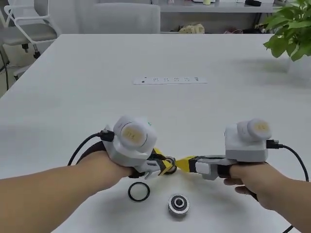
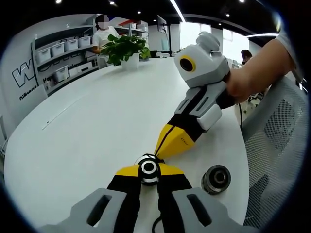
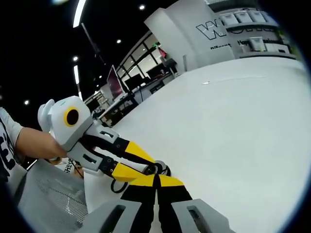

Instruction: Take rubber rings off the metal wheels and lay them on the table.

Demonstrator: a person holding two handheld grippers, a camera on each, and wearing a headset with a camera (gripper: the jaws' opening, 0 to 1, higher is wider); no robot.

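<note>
My left gripper (image 2: pixel 148 171) is shut on a small metal wheel (image 2: pixel 148 166) that still wears its black rubber ring, holding it just above the white table (image 1: pixel 160 107). My right gripper (image 3: pixel 156 178) meets it tip to tip, its yellow jaws closed and pinching the rim of that ring (image 3: pixel 162 169). In the head view the left gripper (image 1: pixel 164 165) and the right gripper (image 1: pixel 181 164) touch near the table's front edge. A loose rubber ring (image 1: pixel 139 191) lies flat below the left hand. A bare metal wheel (image 1: pixel 179 204) stands beside it, also seen as the wheel (image 2: pixel 216 178) in the left gripper view.
A white power strip (image 1: pixel 170 80) lies mid-table. A potted plant (image 1: pixel 290 29) stands at the far right corner. Office chairs (image 1: pixel 24 26) and shelves sit beyond the table, and a mesh chair back (image 2: pixel 277 145) is close behind me.
</note>
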